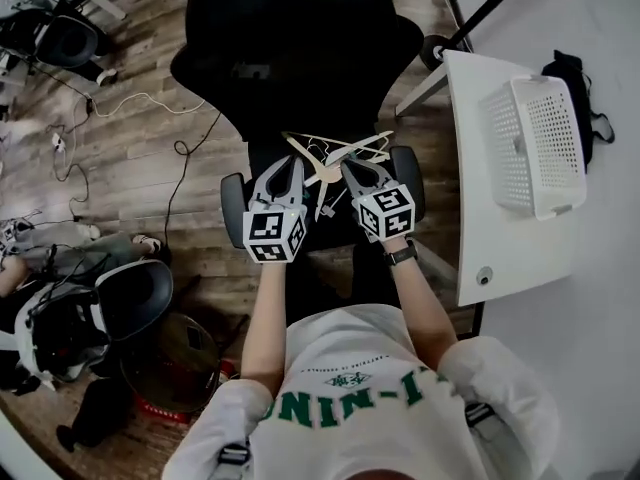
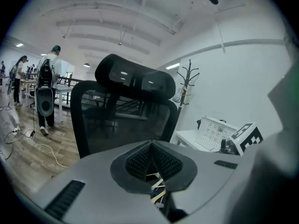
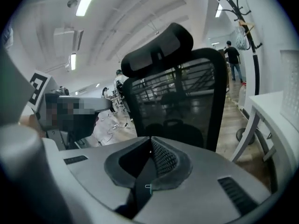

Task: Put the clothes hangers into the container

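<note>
head view: hangers point(image 1: 335, 149) between left gripper point(image 1: 291, 164) and right gripper point(image 1: 353, 168), perhaps touching.

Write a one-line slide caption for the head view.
Left hand-held gripper and right hand-held gripper near pale wooden clothes hangers on black office chair.

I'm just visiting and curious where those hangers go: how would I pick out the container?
Look right of the black office chair to the white table. Toward its far end sits a white rectangular plastic basket, its walls pierced with small holes. Beside it lies a black bag-like thing; the basket alone is white and rigid.
</note>
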`<action>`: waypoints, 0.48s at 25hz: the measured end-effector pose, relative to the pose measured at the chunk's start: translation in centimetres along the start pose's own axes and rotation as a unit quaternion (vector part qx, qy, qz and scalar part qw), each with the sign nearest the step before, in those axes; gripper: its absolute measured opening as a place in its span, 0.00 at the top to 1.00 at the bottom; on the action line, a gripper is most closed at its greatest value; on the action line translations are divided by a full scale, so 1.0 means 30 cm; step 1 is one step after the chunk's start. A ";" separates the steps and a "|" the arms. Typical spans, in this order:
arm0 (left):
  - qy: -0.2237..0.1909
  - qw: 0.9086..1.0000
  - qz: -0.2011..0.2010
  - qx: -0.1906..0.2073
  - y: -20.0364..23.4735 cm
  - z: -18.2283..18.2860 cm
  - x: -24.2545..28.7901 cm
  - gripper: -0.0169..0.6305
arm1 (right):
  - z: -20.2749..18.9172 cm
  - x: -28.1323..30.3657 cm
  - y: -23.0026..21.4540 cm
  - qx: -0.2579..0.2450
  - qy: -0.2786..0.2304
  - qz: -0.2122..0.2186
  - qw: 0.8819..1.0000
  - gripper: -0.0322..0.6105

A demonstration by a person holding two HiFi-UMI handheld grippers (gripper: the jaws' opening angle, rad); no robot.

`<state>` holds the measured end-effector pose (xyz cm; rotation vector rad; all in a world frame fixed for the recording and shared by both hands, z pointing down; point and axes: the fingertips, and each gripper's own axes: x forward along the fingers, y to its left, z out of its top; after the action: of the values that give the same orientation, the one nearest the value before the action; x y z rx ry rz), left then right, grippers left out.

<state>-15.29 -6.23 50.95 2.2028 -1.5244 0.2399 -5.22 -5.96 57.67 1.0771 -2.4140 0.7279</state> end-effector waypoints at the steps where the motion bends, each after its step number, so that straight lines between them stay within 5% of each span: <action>1: 0.006 1.000 -0.005 -0.003 0.028 -0.022 0.014 0.95 | -0.038 0.039 -0.001 0.002 0.011 0.001 1.000 0.92; 12: 0.056 0.997 -0.006 -0.044 0.233 -0.320 0.116 0.95 | -0.420 0.345 -0.051 -0.076 0.148 0.017 0.986 0.69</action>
<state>-19.38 -6.85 62.61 2.0933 -1.4342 0.2811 -8.70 -5.05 73.64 0.8063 -2.1973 0.6521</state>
